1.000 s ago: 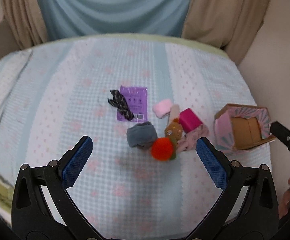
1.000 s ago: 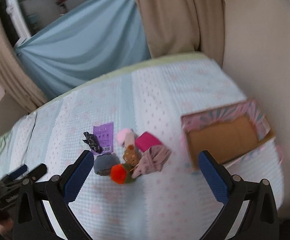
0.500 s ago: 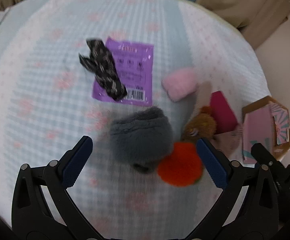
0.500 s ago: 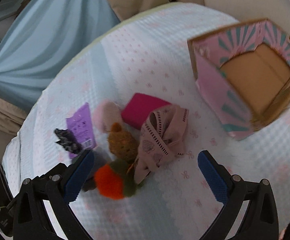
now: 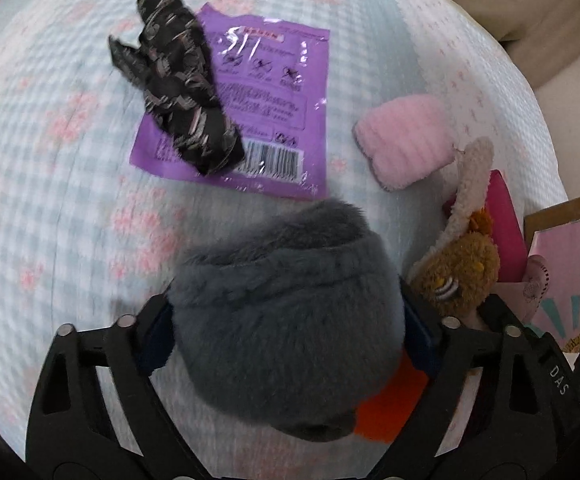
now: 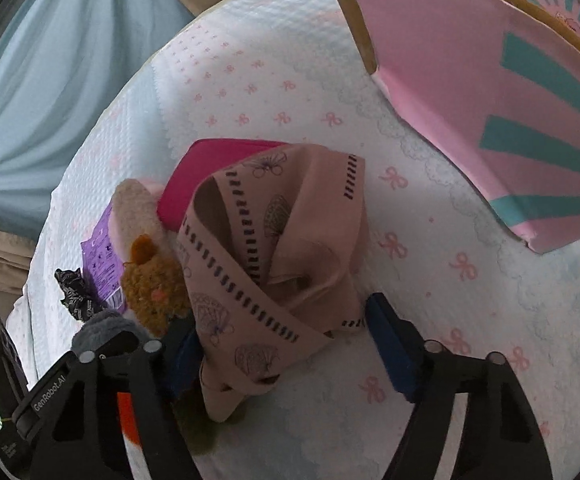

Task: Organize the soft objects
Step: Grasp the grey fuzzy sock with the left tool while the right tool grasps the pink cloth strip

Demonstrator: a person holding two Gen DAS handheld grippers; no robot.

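Left wrist view shows your left gripper point(image 5: 286, 320) pinching the grey plush point(image 5: 286, 312); your right gripper point(image 6: 282, 344) straddles the scarf point(image 6: 274, 264), spread.

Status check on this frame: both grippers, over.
Left gripper straddling grey plush, grip unconfirmed. Right gripper open around beige cloth. Brown plush crowding both.

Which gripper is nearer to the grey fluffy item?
Left. The left gripper straddles the grey fluffy item; the right gripper is beside it, around the beige patterned cloth.
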